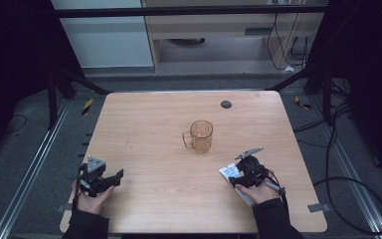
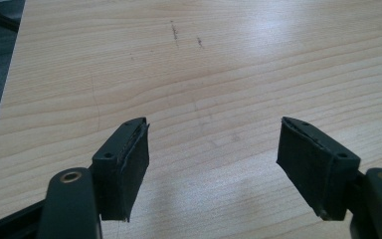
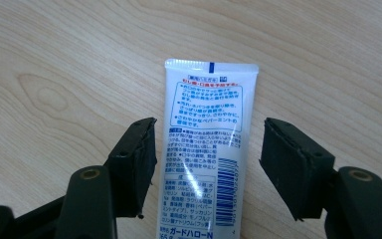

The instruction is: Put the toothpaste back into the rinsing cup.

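High view: pale wood table, grey floor; both claws gape, gripping nothing.

Light wooden table with rounded corners, grain running left-right. Amber transparent glass mug stands upright near centre (handle pointing left). White printed plastic tube lies flat at near right. Small dark round disc far right.

Light wooden table on dark grey floor, metal rails along both sides, black cables at right, pale wooden cabinet behind, dim room, dark sides.
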### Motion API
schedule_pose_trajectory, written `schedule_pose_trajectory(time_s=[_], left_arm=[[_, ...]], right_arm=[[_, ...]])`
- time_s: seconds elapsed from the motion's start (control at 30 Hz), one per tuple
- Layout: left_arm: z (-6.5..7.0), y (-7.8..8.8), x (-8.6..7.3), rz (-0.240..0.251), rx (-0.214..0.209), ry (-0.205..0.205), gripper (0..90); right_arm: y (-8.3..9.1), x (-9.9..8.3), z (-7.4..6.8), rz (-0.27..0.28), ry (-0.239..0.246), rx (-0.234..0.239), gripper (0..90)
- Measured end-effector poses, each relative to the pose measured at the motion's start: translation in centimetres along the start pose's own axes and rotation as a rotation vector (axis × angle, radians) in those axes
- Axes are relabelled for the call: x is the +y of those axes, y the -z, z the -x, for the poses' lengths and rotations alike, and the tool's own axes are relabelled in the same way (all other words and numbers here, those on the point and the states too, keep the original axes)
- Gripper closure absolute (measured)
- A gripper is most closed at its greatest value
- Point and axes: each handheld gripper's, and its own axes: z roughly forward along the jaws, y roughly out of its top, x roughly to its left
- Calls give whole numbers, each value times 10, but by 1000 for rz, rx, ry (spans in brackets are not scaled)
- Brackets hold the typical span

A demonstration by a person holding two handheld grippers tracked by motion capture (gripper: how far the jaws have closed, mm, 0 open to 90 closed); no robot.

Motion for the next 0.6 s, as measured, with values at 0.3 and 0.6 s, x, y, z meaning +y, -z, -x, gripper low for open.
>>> schedule_pose_trajectory(time_s=[0.3, 0.6], left_arm=[[0, 0, 0, -2, 0, -2, 273], [0, -1, 0, -5, 0, -3, 272]], right_arm=[[-9, -1, -2, -42, 17, 9, 381], [-17, -4, -1, -73, 23, 4, 394]])
